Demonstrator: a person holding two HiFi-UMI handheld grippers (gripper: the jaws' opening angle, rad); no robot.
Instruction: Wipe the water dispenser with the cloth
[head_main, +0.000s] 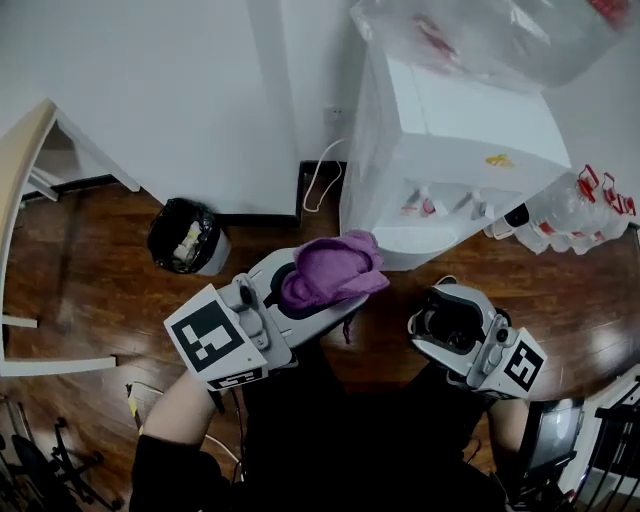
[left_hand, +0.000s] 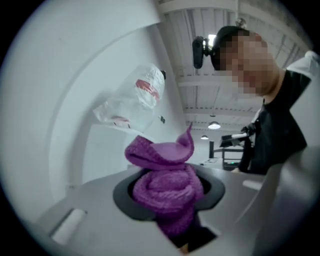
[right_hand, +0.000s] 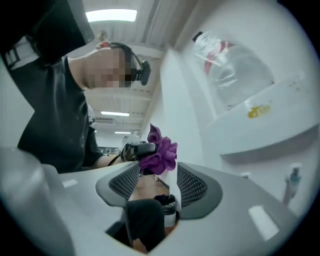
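The cloth (head_main: 330, 272) is purple and knitted-looking. It is bunched into a loose wad with one corner standing up, and it is clamped in the jaws of the left gripper (head_main: 318, 292), held off the floor (head_main: 110, 300) near the middle of the head view.

The water dispenser (head_main: 450, 140) is a white floor-standing cabinet at about 2 o'clock from the cloth. An upturned clear bottle (head_main: 500, 35) with red print sits on top. Its front has a small yellow sticker (head_main: 498, 160), and a row of taps (head_main: 430, 205) sits in a recess above a rounded ledge. The cloth's far end is just beside that ledge; whether it touches cannot be told.
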